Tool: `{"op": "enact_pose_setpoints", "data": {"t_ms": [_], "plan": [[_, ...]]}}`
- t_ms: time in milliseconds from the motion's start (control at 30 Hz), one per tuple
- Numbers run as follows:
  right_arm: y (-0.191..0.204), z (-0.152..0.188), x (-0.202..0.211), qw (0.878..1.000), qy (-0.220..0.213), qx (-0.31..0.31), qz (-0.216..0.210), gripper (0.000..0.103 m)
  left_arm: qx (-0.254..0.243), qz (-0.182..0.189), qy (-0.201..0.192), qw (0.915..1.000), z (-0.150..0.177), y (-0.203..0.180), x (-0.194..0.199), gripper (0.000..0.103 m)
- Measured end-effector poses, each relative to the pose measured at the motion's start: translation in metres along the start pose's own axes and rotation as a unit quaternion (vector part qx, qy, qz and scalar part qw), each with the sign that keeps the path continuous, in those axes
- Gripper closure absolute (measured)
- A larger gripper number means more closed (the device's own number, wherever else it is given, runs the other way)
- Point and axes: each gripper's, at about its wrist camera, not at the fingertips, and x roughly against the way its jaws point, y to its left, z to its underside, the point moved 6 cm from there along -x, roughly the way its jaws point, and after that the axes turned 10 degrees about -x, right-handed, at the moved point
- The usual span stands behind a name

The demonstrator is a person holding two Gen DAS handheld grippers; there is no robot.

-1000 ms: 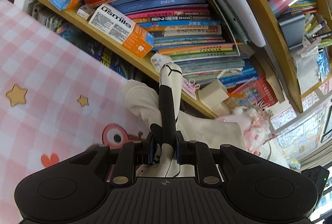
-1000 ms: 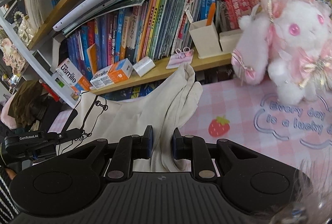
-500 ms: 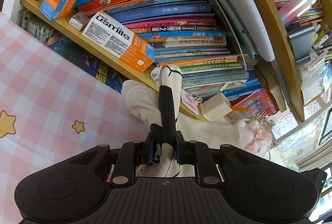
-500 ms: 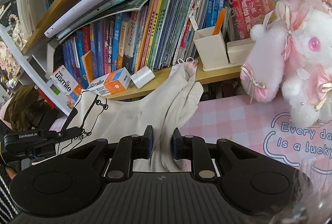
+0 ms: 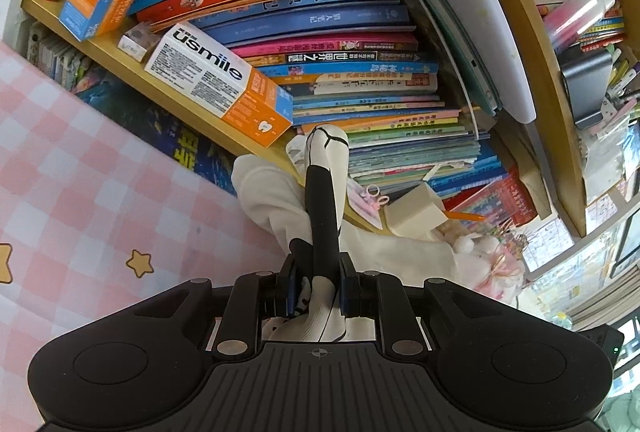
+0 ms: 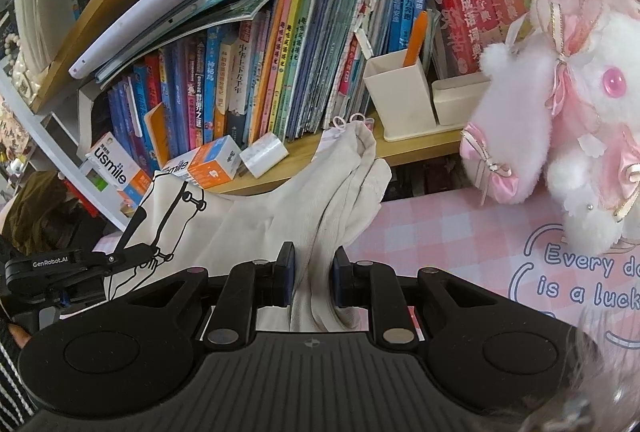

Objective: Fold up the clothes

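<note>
both jaws narrow, each pinching the cream garment (image 6: 280, 216) above pink checked cloth (image 5: 80, 160)

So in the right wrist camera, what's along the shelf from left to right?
usmile box → orange-and-white box → small white box → pen cup with the orange pen → low cream tray → fluffy pink-and-white plush, which is in front of the shelf.

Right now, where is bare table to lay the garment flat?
Free: pink checked cloth left of the garment, below the shelf edge. A smaller patch lies between garment and plush toy. The shelf is packed with books and boxes.
</note>
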Motion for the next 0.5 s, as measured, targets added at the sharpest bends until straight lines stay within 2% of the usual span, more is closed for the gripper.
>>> {"op": "enact_pose_setpoints", "data": {"t_ms": [167, 333, 400, 500], "plan": [[-0.014, 0.004, -0.009, 1.0, 0.005, -0.027, -0.009, 0.086, 0.016, -0.003, 0.007, 0.9998, 0.008, 0.011, -0.008, 0.086], [-0.048, 0.019, -0.031, 0.993, 0.026, -0.111, -0.005, 0.086, 0.017, -0.032, 0.027, 0.999, 0.022, 0.028, -0.02, 0.085], [-0.063, 0.025, -0.038, 0.988, 0.031, -0.149, -0.005, 0.085, 0.032, -0.03, 0.026, 0.9987, 0.024, 0.034, -0.02, 0.085], [-0.074, 0.029, -0.039, 0.981, 0.029, -0.191, -0.018, 0.079, 0.052, -0.037, 0.033, 0.9974, 0.028, 0.043, -0.022, 0.08]]}}
